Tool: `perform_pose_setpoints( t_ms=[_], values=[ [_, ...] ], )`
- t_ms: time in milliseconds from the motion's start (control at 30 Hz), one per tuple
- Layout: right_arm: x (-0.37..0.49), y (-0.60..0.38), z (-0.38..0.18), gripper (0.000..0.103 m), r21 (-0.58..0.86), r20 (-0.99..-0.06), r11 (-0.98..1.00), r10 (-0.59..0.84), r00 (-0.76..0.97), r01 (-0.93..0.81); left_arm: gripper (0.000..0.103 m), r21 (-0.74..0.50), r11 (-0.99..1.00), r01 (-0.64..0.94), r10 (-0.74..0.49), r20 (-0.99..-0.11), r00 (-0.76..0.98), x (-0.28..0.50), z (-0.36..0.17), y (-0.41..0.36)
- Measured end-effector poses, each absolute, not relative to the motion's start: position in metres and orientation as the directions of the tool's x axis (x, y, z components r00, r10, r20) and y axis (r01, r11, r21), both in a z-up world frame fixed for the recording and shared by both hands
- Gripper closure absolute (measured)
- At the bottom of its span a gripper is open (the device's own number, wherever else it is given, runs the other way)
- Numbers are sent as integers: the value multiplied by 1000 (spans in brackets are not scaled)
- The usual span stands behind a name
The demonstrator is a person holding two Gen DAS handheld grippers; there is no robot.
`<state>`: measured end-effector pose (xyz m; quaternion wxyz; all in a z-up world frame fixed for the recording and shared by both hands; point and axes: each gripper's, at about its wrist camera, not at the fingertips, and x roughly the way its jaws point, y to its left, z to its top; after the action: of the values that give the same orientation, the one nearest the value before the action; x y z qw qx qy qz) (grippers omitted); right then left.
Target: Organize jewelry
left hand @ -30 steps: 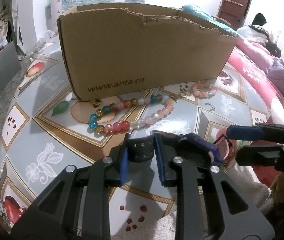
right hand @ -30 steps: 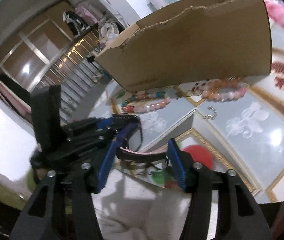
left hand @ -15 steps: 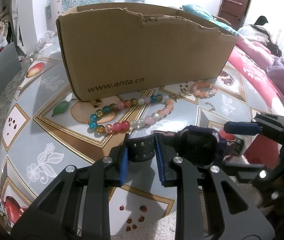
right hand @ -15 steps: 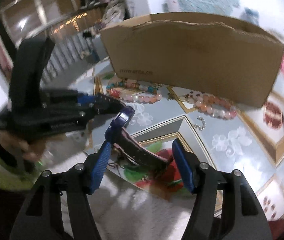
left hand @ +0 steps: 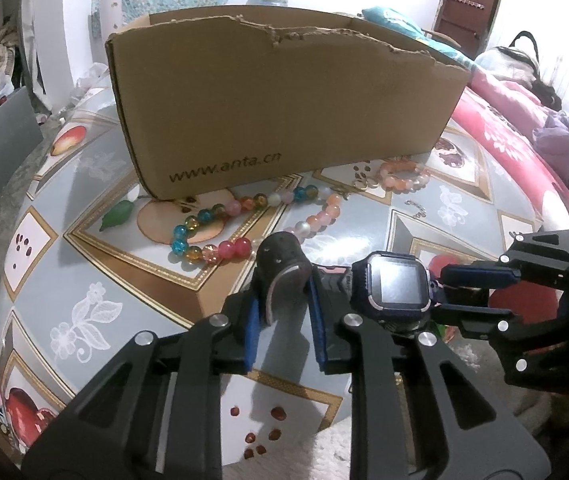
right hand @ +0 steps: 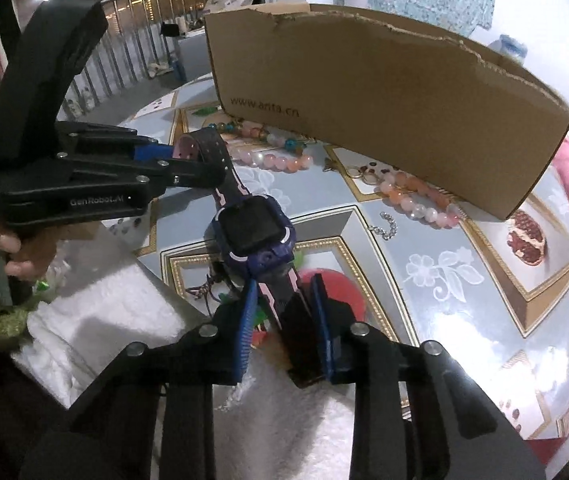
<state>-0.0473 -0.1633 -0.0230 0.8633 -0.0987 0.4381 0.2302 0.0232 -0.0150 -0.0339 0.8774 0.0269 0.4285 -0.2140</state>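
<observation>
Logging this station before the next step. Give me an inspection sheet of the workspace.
Surface: patterned tablecloth, fruit and flower prints.
Job's things: watch held off the cloth; multicolour bead bracelet, peach bead bracelet and small chain lying by the cardboard box.
Clutter: white fleece at the near edge.
Grippers: left gripper shut on one strap end; right gripper jaws have just been closing on the other strap.
Cables: nothing seen.
Surroundings: railing, pink bedding.

left wrist view: looks forward and down along the left gripper [left hand: 282,300], close over the table [left hand: 84,280] | right wrist view: same, angled from the right | shared: cardboard box [right hand: 384,92], bead bracelets [left hand: 244,220], watch [right hand: 256,228]
</observation>
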Motion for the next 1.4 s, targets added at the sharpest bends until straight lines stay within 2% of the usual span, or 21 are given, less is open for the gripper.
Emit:
perform_pose_setpoints(
  t_ms=[300,333,367,600,733,867,933,967,1000,1400],
  values=[
    [-51,-175,2,82,56,-768,886,334,547,-461,90,-163,890,426,-400,-727,558,5,-9,-17],
    [-52,-177,8,88,54,-761,885,337,555,-463,90,-165,887,431,-407,-720,563,3,-5,-17],
    [-53,-180,12,102,54,-758,889,334,560,-455,90,-180,880,440,-427,-706,565,1,2,-16],
    [-47,-199,39,102,34,-716,905,319,622,-425,91,-265,846,463,-511,-649,564,2,32,-8],
    [-41,-198,39,102,102,-715,894,370,593,-436,91,-275,852,447,-505,-659,558,11,32,-9],
    [-46,-195,29,93,142,-724,883,401,562,-447,91,-329,848,417,-519,-678,521,24,28,-9],
    [-48,-190,24,76,151,-728,875,414,546,-461,91,-356,840,409,-533,-678,506,29,28,-9],
    [-50,-185,21,64,146,-727,873,414,548,-465,91,-363,838,407,-537,-677,502,30,29,-8],
    [-51,-180,18,62,143,-727,869,417,546,-473,92,-361,840,406,-535,-677,504,31,30,-8],
    [-57,-127,-13,62,104,-743,835,427,515,-541,92,-352,855,381,-511,-698,502,45,28,-8]
  ],
)
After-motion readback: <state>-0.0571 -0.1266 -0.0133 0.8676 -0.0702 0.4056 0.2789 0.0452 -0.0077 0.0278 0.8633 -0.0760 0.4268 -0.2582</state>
